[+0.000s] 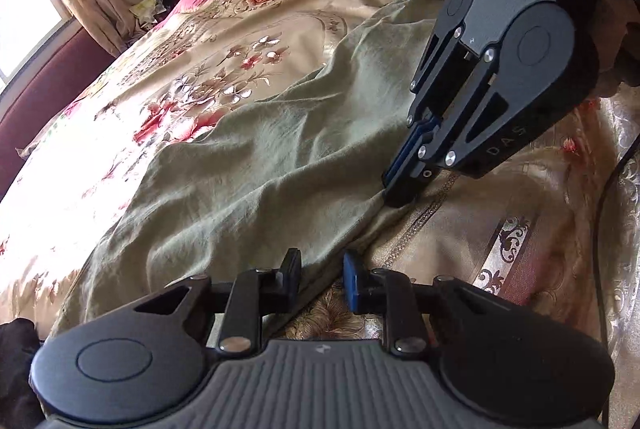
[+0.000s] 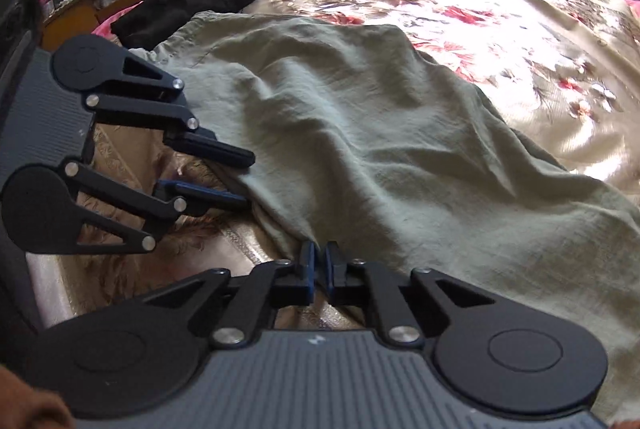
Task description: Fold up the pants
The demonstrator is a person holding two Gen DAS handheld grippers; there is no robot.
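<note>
both pinching the near edge of the pants (image 2: 360, 133), right gripper (image 2: 319, 261) nearly closed on cloth, left gripper (image 1: 322, 269) part-open astride it, seemingly to lift and fold.

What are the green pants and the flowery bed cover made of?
The green pants look like soft, matte cotton or linen: lots of fine crinkles, no shine. The flowery bed cover looks like satin or silk, probably: smooth, and it gleams brightly in the window light.
</note>
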